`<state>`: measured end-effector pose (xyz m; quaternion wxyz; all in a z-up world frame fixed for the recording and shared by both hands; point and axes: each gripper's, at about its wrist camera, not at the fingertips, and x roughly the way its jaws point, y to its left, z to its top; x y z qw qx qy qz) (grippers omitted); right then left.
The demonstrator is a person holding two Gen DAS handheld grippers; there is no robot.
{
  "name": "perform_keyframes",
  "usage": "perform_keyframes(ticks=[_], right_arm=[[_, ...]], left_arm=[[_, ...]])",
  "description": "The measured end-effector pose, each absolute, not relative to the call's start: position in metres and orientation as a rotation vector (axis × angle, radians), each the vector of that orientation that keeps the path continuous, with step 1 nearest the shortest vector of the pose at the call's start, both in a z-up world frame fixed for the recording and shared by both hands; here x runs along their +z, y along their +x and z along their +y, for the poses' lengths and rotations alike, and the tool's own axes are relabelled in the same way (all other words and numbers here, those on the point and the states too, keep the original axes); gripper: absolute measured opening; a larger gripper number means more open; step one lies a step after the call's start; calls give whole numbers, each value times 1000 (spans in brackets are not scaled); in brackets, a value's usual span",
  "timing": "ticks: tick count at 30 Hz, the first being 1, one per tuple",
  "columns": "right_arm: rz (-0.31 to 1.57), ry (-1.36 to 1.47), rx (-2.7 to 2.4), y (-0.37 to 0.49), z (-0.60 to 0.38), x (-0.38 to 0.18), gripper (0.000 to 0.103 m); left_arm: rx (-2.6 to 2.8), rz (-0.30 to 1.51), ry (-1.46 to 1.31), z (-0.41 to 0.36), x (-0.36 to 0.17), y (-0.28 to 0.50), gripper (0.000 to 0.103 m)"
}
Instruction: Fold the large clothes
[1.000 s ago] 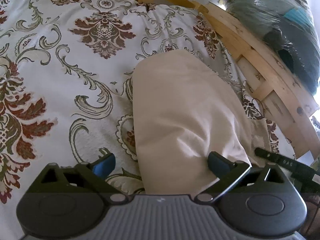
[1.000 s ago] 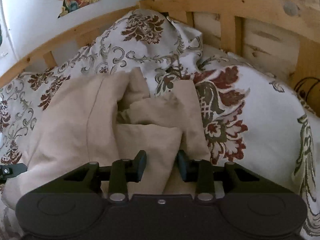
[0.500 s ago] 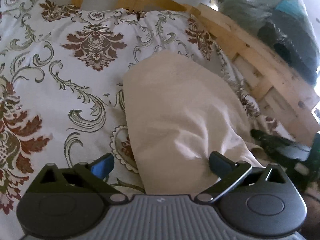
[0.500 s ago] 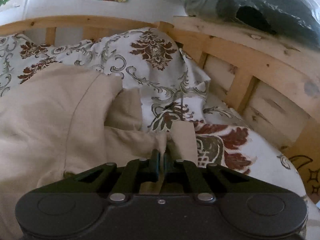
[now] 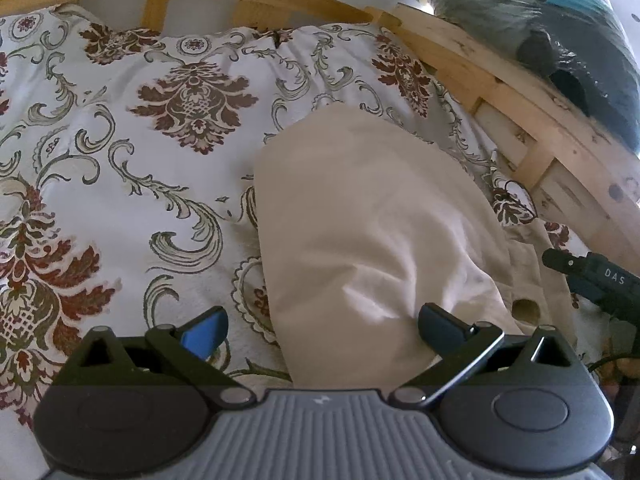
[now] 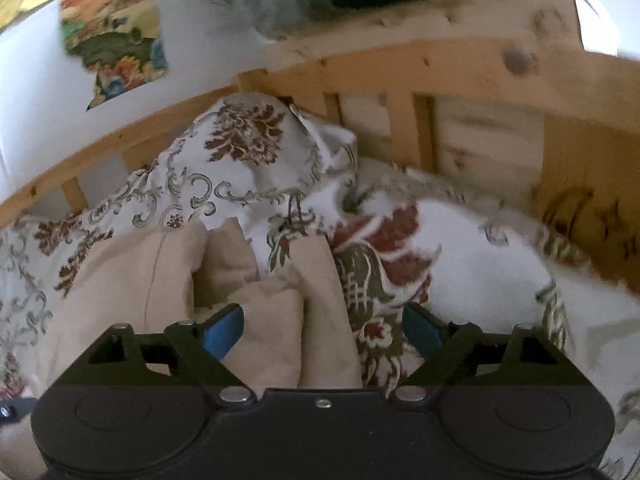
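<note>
A beige garment lies folded on a floral bedspread. My left gripper hovers open over the garment's near edge, its blue pads wide apart and clear of the cloth. In the right wrist view the same beige garment shows bunched folds and a narrow strip. My right gripper is opening: its jaws stand wide, with the cloth lying between them but no pad pressing it. The right gripper's dark body shows at the right edge of the left wrist view.
A wooden slatted bed rail curves round the far and right sides. A plastic-wrapped dark bundle sits on the rail. The bedspread is heaped into a mound near the corner. A colourful picture hangs on the white wall.
My right gripper closed on a fold of the beige cloth half a second ago and has now opened wide, letting it go. The left gripper stayed open and hardly moved.
</note>
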<state>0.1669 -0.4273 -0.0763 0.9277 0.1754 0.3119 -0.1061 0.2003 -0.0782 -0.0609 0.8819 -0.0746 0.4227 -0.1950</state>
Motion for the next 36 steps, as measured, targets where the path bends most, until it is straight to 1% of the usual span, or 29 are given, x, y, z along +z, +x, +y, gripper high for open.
perform_keyframes(ticks=[5,7,9,12,15,21,23,26,31,36], right_arm=[[683,352,-151,171,-419,-80,91],[702,383,-120,173,-419,-83,94],[725,422,-86,175,-419,-86,100],[752,490,-52,177,-419,-90,102],[768,583,-13,178,-421,-96,102],[760,877,78,174,-437,-107,103],[754,915,72,174,-440,-107,102],[772,888,65,177,-436,-106,103],[802,783,47,182,-416,-105,102],[815,701,29,185,-405,-112,102]], left_arm=[[-404,883,-159,-78,-61,201,103],[-404,884,-160,-78,-61,201,103],[-402,885,-163,-78,-62,201,103],[-400,888,-177,-78,-63,201,103],[-413,898,-210,-75,-63,204,102],[-470,882,-328,-45,-50,228,102],[-461,915,-330,-39,-54,244,102],[-483,983,-314,-44,-67,258,102],[-514,1016,-361,-53,-82,261,103],[-511,1013,-347,-57,-84,260,103]])
